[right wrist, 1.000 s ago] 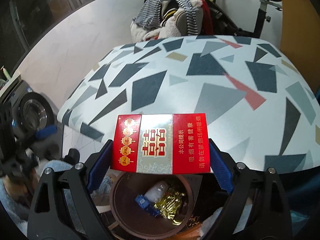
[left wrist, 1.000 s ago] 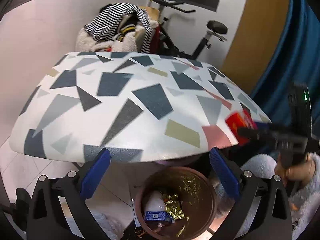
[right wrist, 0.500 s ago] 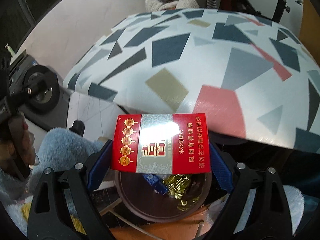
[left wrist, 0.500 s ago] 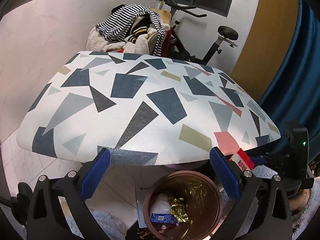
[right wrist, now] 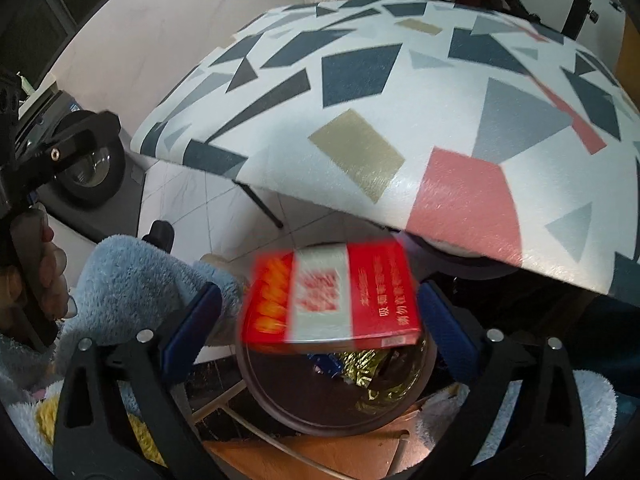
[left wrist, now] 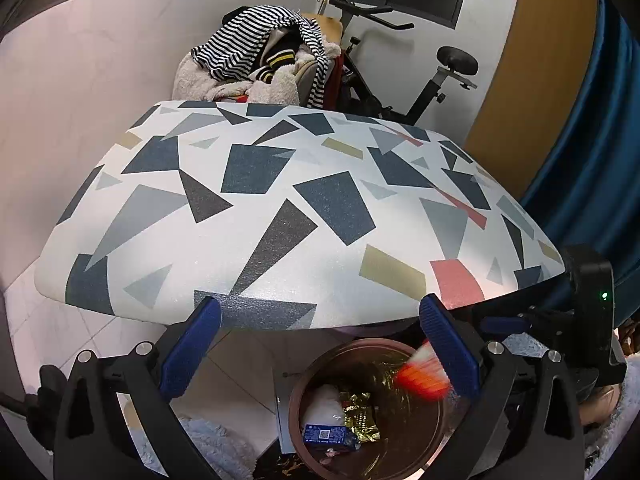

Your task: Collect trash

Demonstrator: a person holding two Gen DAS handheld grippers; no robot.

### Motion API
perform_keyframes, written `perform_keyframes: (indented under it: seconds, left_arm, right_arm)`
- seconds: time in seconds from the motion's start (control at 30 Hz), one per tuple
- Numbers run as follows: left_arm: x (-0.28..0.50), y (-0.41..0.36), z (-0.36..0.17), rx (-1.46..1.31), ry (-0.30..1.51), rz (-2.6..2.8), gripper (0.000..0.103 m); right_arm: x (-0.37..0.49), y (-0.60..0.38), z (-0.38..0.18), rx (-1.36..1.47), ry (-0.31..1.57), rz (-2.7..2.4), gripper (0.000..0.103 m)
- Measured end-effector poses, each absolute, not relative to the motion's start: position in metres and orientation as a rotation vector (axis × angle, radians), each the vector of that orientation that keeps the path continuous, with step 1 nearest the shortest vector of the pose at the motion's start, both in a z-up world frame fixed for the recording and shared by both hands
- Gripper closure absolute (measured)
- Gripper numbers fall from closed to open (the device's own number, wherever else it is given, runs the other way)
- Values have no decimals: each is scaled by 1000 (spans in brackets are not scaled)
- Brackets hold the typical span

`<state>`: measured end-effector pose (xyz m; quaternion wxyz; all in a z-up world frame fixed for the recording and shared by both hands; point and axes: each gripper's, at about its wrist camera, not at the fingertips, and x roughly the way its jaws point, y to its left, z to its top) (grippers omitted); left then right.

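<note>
My left fingers (left wrist: 320,344) stand apart, nothing between them. My right fingers (right wrist: 320,320) are opening; the red packet (right wrist: 332,296) sits blurred between them, clear of both pads, above the bin (right wrist: 304,416). Its print is unreadable, and the tabletop (right wrist: 400,112) hides the bin's far rim.

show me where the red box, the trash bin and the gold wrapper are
red box (right wrist: 332,296), right wrist view, silver middle panel.
trash bin (left wrist: 296,392), left wrist view, left rim.
gold wrapper (left wrist: 358,410), left wrist view, crumpled middle.
</note>
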<state>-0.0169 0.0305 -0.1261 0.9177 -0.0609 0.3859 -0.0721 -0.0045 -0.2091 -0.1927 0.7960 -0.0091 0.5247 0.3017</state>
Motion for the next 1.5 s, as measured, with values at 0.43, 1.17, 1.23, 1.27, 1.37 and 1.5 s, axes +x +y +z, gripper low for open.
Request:
perform_keyframes:
  seconds: [0.43, 1.17, 1.23, 1.27, 1.37, 1.5]
  left_arm:
    - [3, 18, -83, -72, 736, -127, 6]
    - [-3, -7, 39, 99, 389, 18, 6]
    - [-3, -8, 40, 104, 386, 26, 6]
    - [-3, -8, 41, 104, 389, 26, 6]
    - [-1, -7, 41, 81, 405, 13, 6]
    - [1, -5, 42, 64, 414, 3, 6]
  right_arm:
    - [16, -231, -143, -40, 970, 543, 6]
    - [54, -286, 6, -26, 610, 408, 6]
    - [54, -287, 10, -26, 606, 408, 6]
    - [54, -286, 12, -26, 604, 406, 6]
    - [54, -288, 16, -22, 601, 406, 6]
    - [51, -287, 16, -23, 599, 404, 6]
